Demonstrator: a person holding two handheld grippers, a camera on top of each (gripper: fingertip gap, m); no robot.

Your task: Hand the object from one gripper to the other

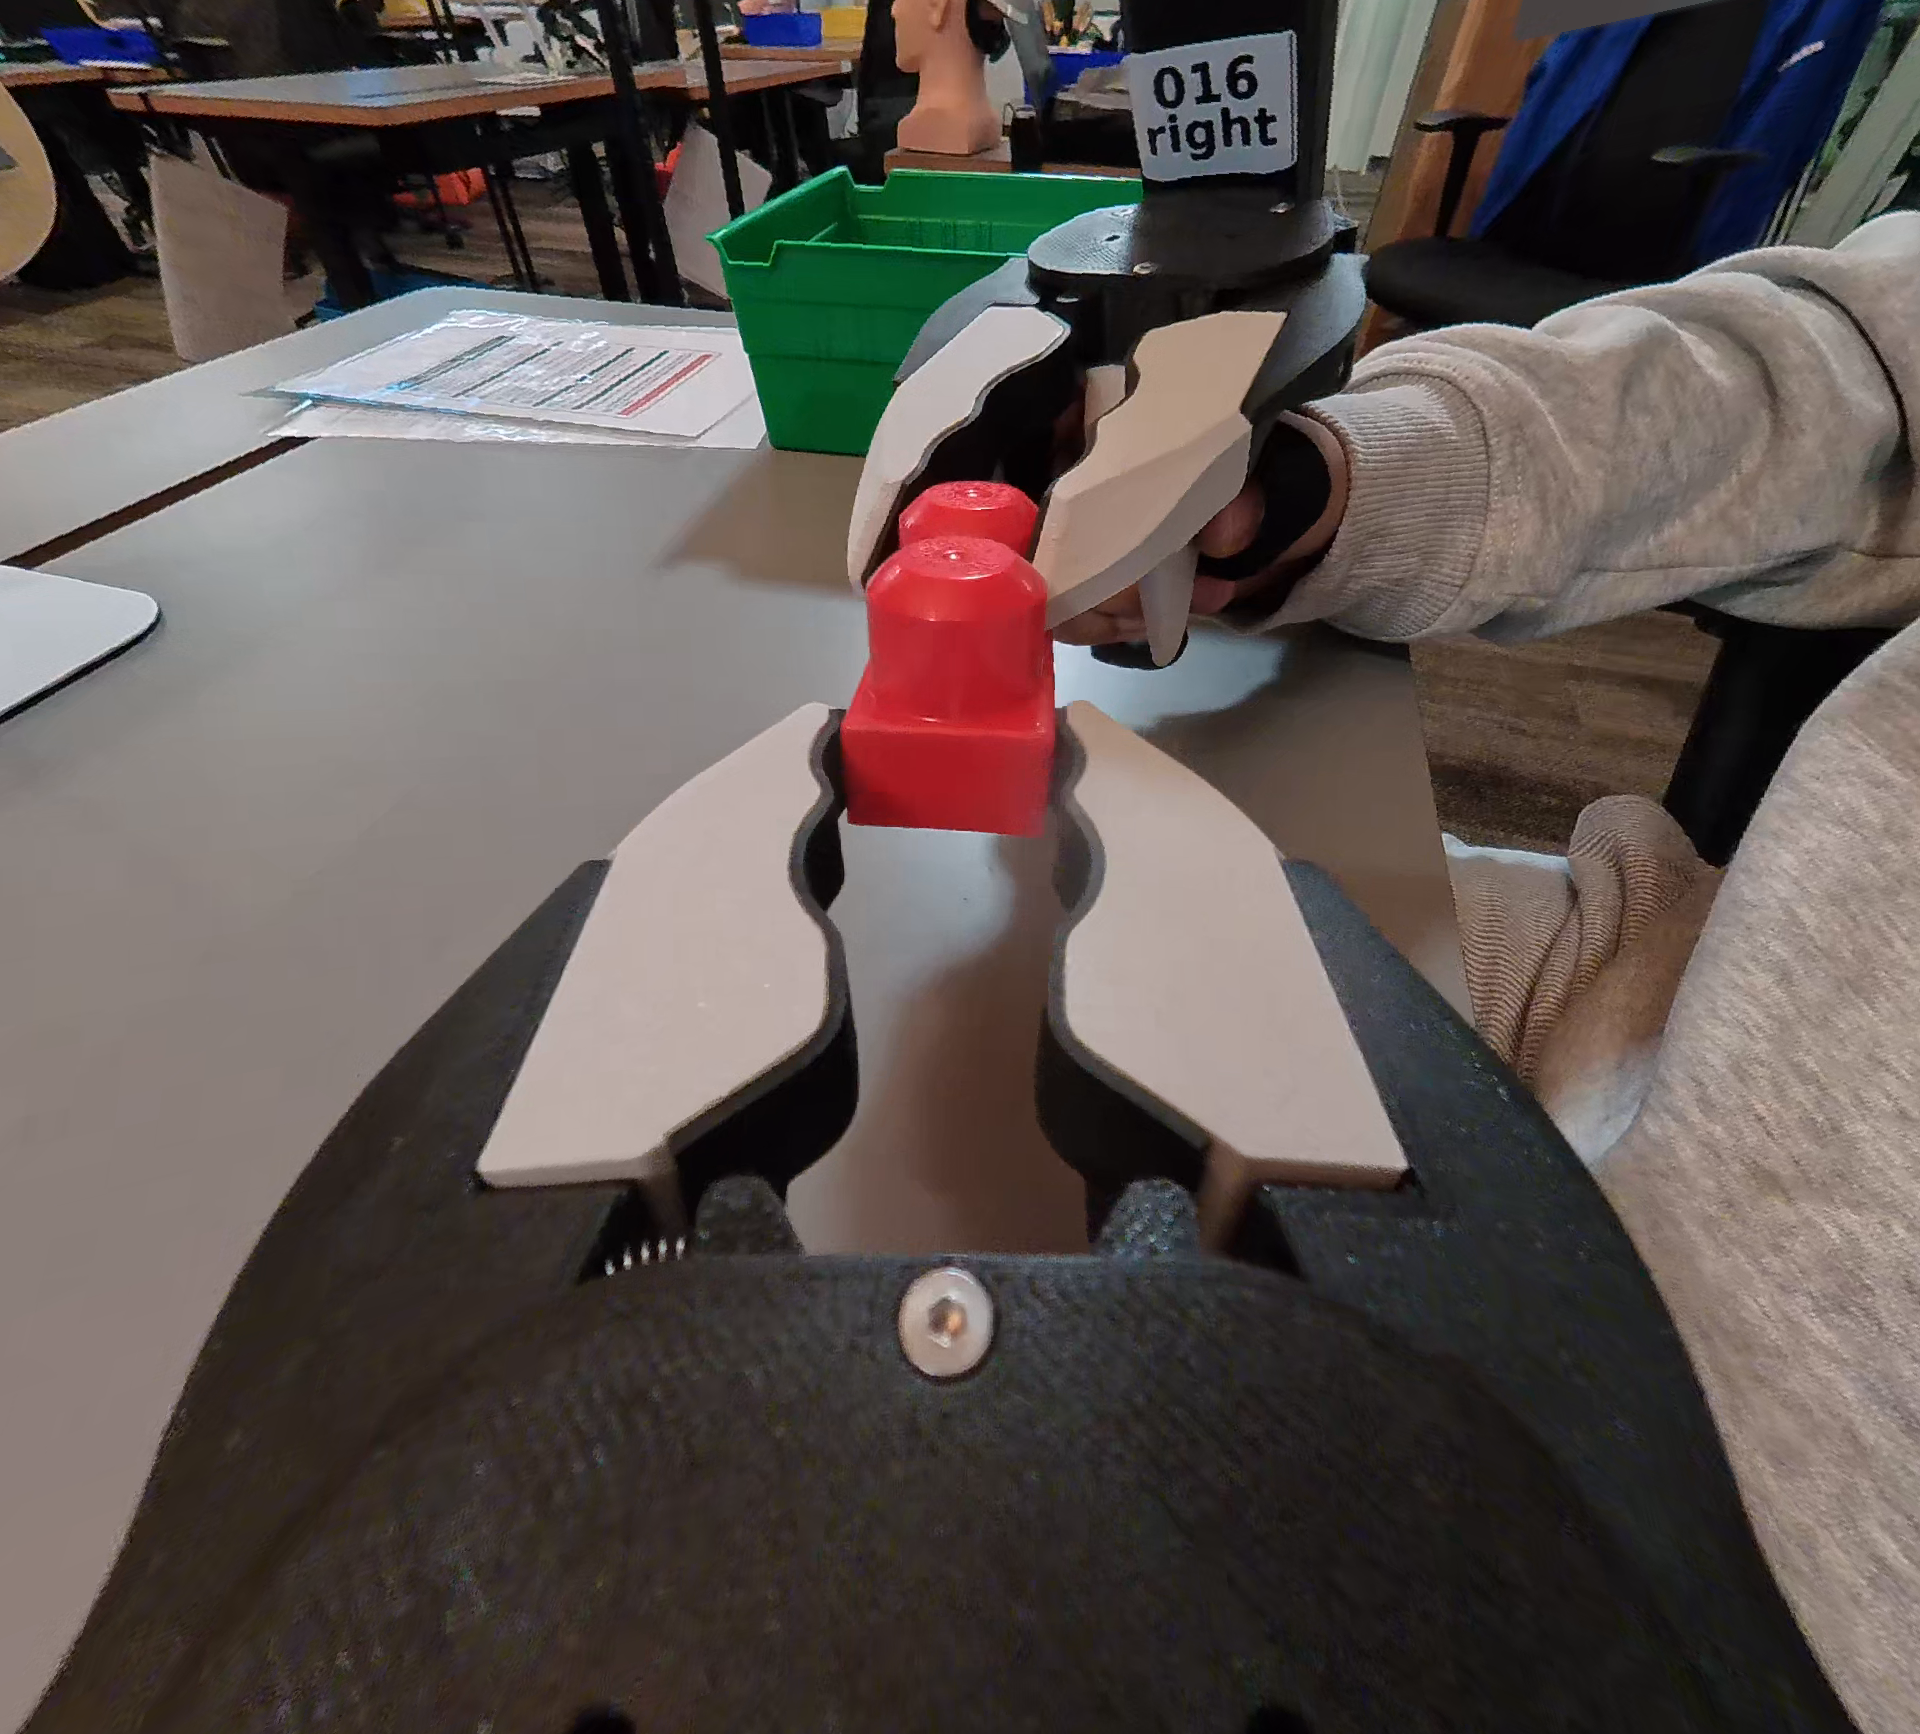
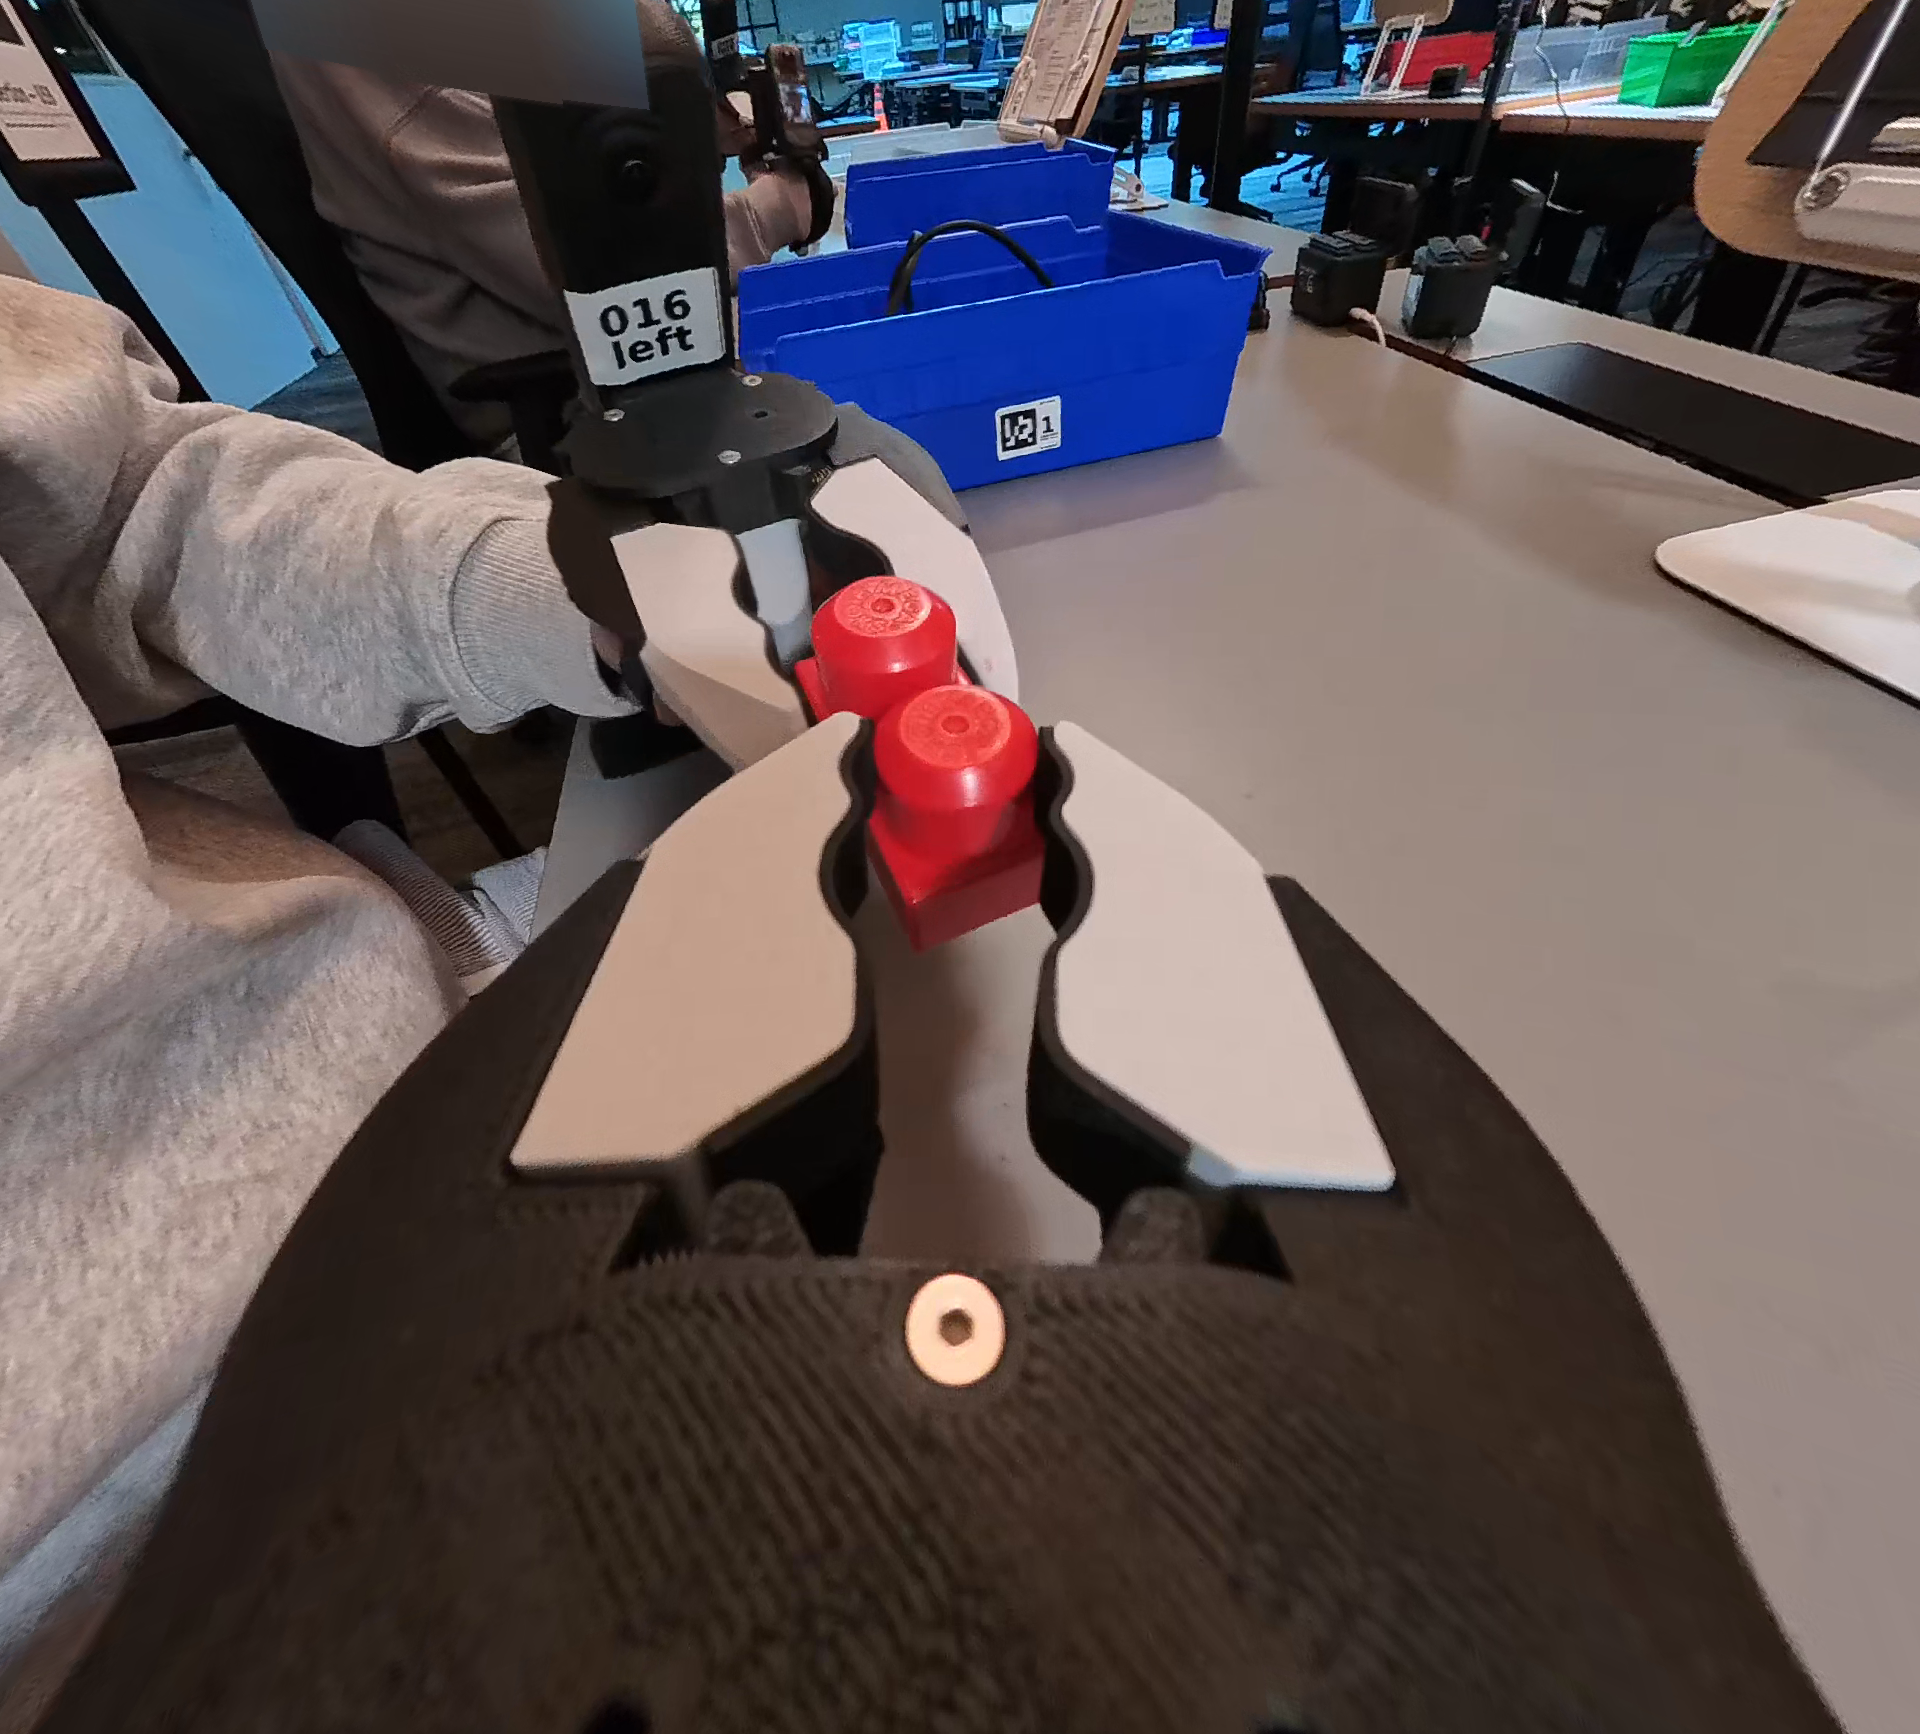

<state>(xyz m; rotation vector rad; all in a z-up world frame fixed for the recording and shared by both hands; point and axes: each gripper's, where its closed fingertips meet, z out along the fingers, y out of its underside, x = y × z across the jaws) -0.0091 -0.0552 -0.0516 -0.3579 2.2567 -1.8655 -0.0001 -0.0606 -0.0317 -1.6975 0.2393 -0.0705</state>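
A red two-stud brick hangs in the air above the grey table, held at both ends. My left gripper is shut on the brick's base at the near end. My right gripper comes in from the far side, its fingers closed around the far stud. In the right wrist view, my right gripper clamps the brick at the near stud and base. The left gripper holds the far end there.
A green bin and laminated sheets lie at the back of the table. A blue bin with a black cable stands behind the left gripper. A white pad sits at the table's side. Grey sleeves hold both grippers. Left and right tips are no more than a few centimetres apart.
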